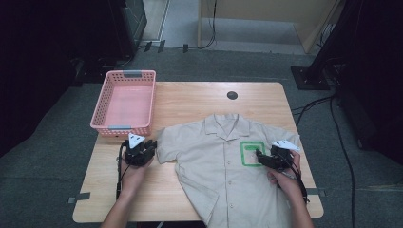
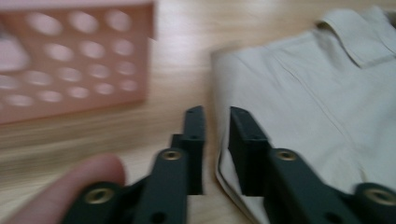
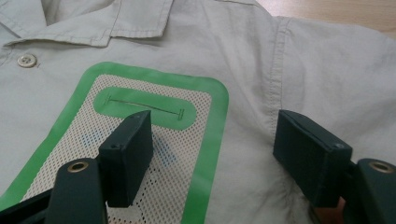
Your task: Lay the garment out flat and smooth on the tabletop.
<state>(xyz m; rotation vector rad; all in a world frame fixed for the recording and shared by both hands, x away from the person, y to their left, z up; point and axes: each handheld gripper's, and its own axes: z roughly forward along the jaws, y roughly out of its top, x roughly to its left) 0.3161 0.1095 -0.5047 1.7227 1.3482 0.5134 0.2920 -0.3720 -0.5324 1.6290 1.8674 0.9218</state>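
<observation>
High view had us looking down on a beige short-sleeved shirt (image 1: 223, 166) spread flat, front up, over the middle and right of the wooden table (image 1: 190, 99), its hem running off the near edge. Our left gripper (image 1: 145, 148) sat right at the tip of the shirt's left sleeve (image 1: 166, 145). In the left gripper view its fingers (image 2: 195, 135) were only a narrow slot apart, straddling the sleeve's edge with nothing pinched as far as we could tell. Our right gripper (image 1: 263, 158) hovered over the chest, fingers (image 3: 128, 154) spread wide and holding nothing, one over the green-bordered mesh pocket (image 3: 140, 140), the other near the armhole seam (image 3: 275, 84).

What we figured could go wrong:
- The left slot was so narrow that it could push the sleeve edge along instead of taking it, bunching the cloth.
- The right fingers could snag the mesh or grab just the pocket layer, so a lift would drag the shirt crooked.
- With the hem hanging off, any pull toward us could slide the whole shirt off the table.

As for room, the pink basket (image 1: 124, 102) stood close behind the left gripper, so not much slack there. The far side of the table was bare apart from a small dark disc (image 1: 232, 95), and the right sleeve nearly reached the right edge.
</observation>
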